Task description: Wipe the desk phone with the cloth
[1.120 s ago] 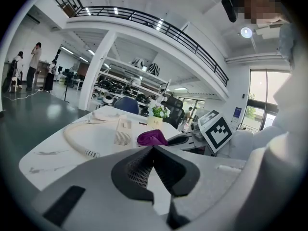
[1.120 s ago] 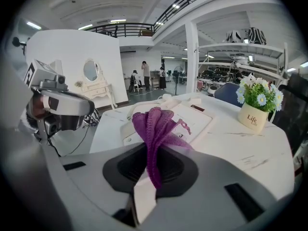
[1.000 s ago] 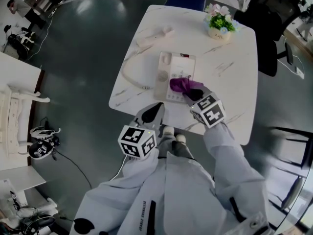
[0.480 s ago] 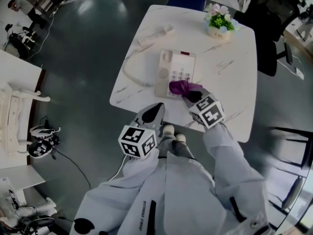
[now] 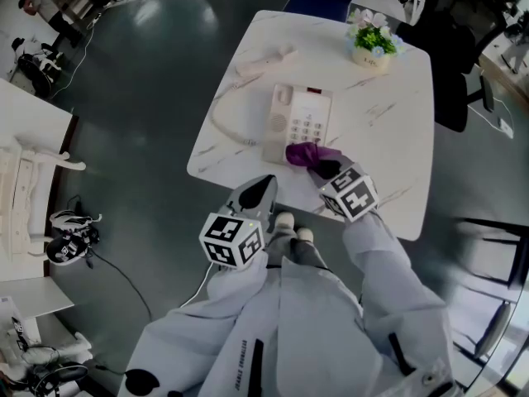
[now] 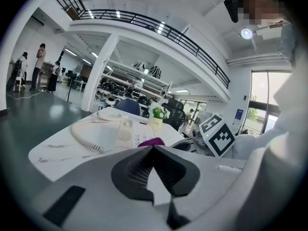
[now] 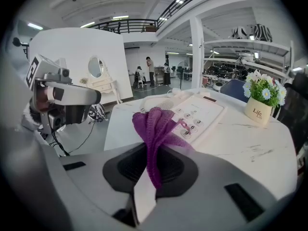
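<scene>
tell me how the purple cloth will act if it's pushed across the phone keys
Probably floppy: the cloth bunches in folds from the right gripper. Likely light, as a narrow pinch holds it. Its open knit might snag on phone keys.

We see desk phone [image 5: 299, 122]: cream-white base, flat on table [image 5: 397, 139], keypad up. Handset [image 5: 266, 59] off cradle, lying apart on tabletop beyond base. Curling cord [image 5: 221, 122] loops along base's left side.

We see cloth [image 5: 307, 152]: purple, knitted, bunched into tuft, pinched between closed jaws of right gripper [image 7: 153, 170]. Free end spreads over base's near right corner, by lowest keypad rows. We cannot tell whether cloth touches keys.
</scene>
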A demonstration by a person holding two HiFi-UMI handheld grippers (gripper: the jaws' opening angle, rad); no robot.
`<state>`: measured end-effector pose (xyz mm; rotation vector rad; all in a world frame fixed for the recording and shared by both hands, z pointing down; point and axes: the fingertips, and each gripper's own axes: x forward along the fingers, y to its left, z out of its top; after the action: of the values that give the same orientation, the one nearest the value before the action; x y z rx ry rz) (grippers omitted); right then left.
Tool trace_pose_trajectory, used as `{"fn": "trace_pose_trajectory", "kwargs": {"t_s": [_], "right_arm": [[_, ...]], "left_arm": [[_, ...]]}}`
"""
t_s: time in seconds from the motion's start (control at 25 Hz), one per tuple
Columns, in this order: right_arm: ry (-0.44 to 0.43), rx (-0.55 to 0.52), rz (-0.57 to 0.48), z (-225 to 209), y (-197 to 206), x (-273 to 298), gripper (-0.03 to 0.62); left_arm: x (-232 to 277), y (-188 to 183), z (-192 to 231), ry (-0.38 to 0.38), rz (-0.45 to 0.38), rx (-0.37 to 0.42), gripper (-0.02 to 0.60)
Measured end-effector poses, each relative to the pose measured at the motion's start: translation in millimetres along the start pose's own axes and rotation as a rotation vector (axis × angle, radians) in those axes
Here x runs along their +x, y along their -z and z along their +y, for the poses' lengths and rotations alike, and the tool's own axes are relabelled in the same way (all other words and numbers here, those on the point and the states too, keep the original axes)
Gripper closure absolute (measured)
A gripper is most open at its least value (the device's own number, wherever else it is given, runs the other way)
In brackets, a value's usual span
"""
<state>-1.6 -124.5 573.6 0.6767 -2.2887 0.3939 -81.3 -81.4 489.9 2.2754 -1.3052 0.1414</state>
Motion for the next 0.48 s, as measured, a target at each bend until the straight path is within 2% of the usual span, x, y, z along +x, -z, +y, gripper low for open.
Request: {"fn": "trace_pose_trajectory", "kwargs": {"t_s": [0.48], "right_arm": [[-0.060,0.009,0.025,25,16,-4,0.557]], "left_arm": [[-9,-3,-7,-0.017,-0.034,0.000,0.583]]}}
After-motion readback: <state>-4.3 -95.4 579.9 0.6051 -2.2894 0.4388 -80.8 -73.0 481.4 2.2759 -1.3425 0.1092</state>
